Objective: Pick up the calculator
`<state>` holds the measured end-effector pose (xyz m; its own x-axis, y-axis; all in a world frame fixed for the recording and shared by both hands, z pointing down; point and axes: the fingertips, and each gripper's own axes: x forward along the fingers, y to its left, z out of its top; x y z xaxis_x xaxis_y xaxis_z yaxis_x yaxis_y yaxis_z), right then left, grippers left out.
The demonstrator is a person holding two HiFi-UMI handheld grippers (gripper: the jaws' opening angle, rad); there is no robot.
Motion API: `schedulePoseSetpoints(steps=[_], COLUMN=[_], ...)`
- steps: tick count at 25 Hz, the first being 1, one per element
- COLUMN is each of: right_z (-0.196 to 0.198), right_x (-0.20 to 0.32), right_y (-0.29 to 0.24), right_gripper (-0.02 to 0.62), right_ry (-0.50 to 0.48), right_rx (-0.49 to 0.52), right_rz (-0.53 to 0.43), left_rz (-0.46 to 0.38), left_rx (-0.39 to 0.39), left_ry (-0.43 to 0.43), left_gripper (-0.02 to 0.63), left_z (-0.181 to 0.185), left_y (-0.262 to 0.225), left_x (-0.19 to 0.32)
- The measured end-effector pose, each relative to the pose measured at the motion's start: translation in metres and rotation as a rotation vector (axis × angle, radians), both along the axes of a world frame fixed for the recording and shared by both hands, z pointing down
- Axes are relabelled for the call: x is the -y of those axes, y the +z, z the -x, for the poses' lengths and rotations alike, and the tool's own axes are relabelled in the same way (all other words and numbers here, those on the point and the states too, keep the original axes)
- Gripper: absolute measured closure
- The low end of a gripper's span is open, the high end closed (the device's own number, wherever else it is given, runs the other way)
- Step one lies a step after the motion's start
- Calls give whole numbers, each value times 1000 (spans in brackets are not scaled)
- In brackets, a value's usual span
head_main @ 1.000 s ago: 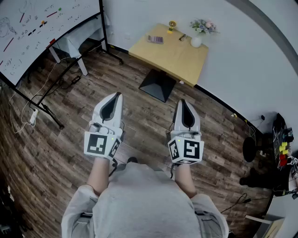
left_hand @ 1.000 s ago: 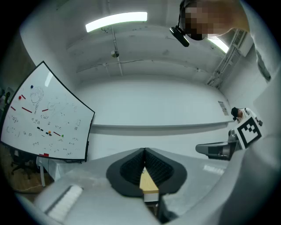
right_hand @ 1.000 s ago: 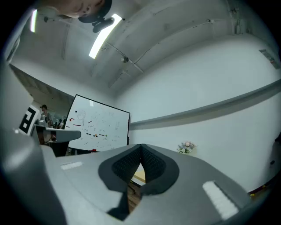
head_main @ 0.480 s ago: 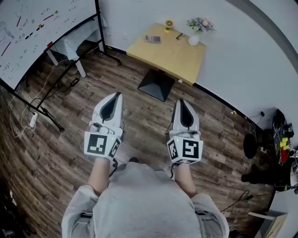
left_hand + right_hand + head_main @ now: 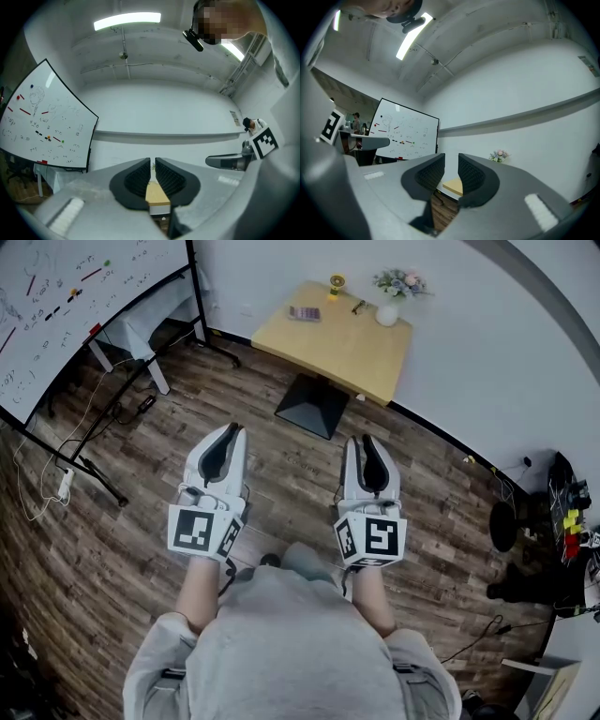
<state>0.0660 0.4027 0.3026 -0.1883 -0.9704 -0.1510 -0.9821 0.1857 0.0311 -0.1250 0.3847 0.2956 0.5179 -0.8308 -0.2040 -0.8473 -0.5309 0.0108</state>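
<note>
Head view, calculator [image 5: 303, 313]: lies flat on the light wooden desk [image 5: 347, 348], near its far left corner and well apart from both grippers.
Head view, calculator's axis: the long side runs roughly left to right in the picture, along the desk's far edge; it is too small to tell which end carries the display.
Head view, desk neighbours: a white vase [image 5: 387, 317] with flowers stands at the far right corner, well apart from the calculator.
Head view, left gripper [image 5: 235, 428]: held over the wooden floor [image 5: 141, 512], pointing towards the desk.
Head view, right gripper [image 5: 364, 439]: held beside the left one, level with it, also pointing towards the desk.
Left gripper view, fingers [image 5: 140, 176]: a thin slit between them after just opening slightly; nothing in the slit, and the desk top [image 5: 157, 193] shows through it far off.
Left gripper view, surroundings: a whiteboard [image 5: 42, 126] stands to the left.
Right gripper view, fingers [image 5: 472, 176]: a narrow gap, wider than the left pair's, after just opening; nothing held, and the desk corner [image 5: 453, 186] is seen through the gap.
Right gripper view, surroundings: flowers [image 5: 499, 155] to the right, the whiteboard [image 5: 405, 133] to the left.
</note>
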Motion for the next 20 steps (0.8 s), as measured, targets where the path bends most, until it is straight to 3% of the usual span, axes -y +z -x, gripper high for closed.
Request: schedulePoseSetpoints(steps=[8,20], right_z=[-4,-4], right_x=[16,98], right_y=[8,7], right_gripper=[360,367], right_ry=[-6,-36], right_rx=[-7,-9], right_rz=[22,33], left_rz=[21,56], left_rx=[-5,-15], left_ry=[12,13], left_gripper=[512,413], left_z=[-8,-13], left_y=[8,11], left_x=[14,95])
